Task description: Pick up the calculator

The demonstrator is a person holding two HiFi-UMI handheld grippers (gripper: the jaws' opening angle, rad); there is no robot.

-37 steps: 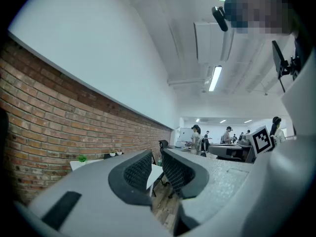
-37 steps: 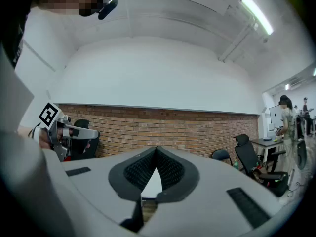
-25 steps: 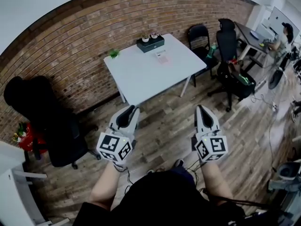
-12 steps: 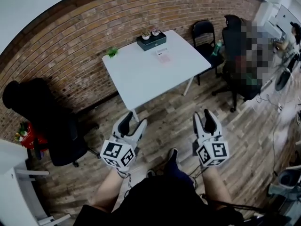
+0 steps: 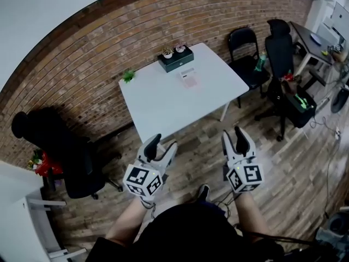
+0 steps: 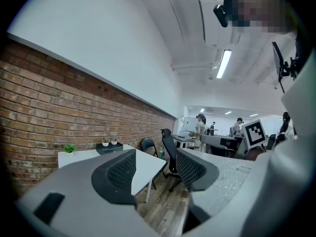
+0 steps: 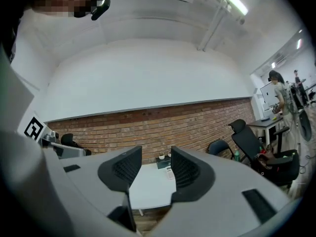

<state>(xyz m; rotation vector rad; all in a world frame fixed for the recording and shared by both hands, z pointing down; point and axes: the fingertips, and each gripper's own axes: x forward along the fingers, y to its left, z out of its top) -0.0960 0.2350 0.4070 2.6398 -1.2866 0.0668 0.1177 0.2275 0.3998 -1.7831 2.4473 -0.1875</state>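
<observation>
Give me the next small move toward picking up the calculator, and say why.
Probably step closer and carry the right gripper forward over the table. The calculator lies far across it, near the dark box, while the left gripper and the right hang over the floor short of its near edge, jaws just opened, nothing between them.

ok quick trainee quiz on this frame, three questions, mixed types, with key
1. True or false: the calculator lies on the white table.
2. The dark box carrying two small pots sits: A) on the table, nearer the brick wall than the calculator; B) on the floor; C) on a chair.
3. What state are the left gripper and right gripper in?
Key: 1 true. 2 A. 3 Both open, having just been opening; nothing between the fingers.
</observation>
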